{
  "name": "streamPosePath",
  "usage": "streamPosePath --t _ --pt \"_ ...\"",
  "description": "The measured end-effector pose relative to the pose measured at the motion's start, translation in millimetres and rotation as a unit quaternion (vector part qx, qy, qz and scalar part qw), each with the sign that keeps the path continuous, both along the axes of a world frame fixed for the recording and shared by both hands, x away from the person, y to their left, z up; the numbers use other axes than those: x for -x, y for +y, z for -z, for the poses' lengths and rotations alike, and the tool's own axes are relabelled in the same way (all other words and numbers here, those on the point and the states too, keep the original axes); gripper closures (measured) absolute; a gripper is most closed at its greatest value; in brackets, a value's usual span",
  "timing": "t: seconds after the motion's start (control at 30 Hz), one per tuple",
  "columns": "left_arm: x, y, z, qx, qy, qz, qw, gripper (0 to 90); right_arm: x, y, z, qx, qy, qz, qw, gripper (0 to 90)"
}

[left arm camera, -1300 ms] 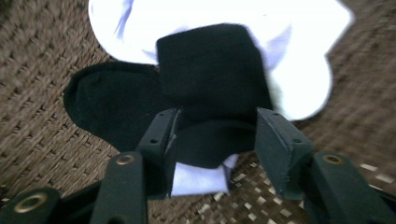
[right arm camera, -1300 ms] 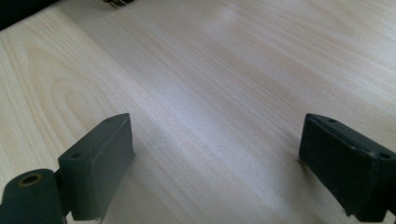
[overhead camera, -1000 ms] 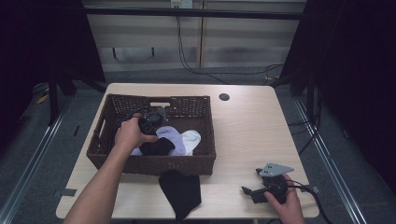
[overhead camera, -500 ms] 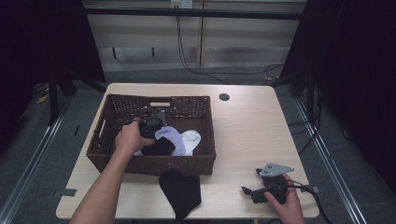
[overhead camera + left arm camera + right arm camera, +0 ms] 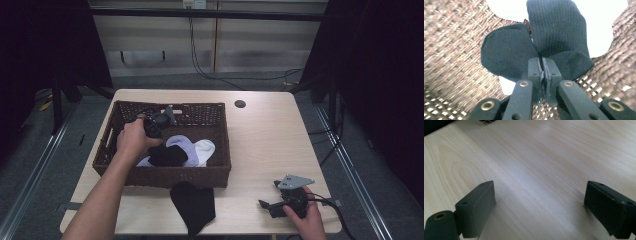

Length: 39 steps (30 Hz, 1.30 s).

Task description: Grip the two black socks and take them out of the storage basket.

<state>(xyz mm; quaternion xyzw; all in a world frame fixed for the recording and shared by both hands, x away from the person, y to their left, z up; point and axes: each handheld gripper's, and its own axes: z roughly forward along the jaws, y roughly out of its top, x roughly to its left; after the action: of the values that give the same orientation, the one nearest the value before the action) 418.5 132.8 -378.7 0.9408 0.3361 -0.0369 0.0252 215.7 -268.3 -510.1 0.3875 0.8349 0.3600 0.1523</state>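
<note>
object: black ribbed knit sock point(image 5: 554, 37), in the brown wicker basket point(image 5: 220, 170) at table's left | left gripper point(image 5: 544, 75): just closed, jaws pinching a fold of it | right gripper point(image 5: 539, 210): jaws spread, resting near-right | handling: likely light, limp, stretchy; mid-fold pinch suits, ends will droop

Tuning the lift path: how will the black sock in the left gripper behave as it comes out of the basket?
Probably floppy: the black sock folds into two lobes either side of the left gripper, which is shut on a thin pinch of knit. Likely light, since that small pinch carries it. It may drag on the white socks or snag the basket weave.
</note>
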Motion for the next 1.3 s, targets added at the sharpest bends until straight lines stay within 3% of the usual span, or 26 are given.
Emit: streamPosePath --t 0.17,0.37,0.83,1.3 --pt "0.9 -2.4 -25.1 0.009 -0.006 -0.003 0.9999 85.5 -0.1 0.0 0.0 0.0 0.0 0.0 1.0 9.5" --pt "2.9 -9.1 -53.1 0.011 -0.011 0.014 0.9998 85.4 -0.1 0.0 -0.1 0.0 0.0 0.0 1.0 9.5" --pt "4.5 -13.0 -117.7 -0.001 -0.025 0.032 0.9992 85.4 0.0 -0.1 -0.2 0.001 0.001 0.0 1.0 9.5" --pt "27.8 -17.7 -172.2 0.021 -0.043 0.061 0.997 85.4 0.1 -0.2 -0.3 0.002 0.002 0.0 1.0 9.5"
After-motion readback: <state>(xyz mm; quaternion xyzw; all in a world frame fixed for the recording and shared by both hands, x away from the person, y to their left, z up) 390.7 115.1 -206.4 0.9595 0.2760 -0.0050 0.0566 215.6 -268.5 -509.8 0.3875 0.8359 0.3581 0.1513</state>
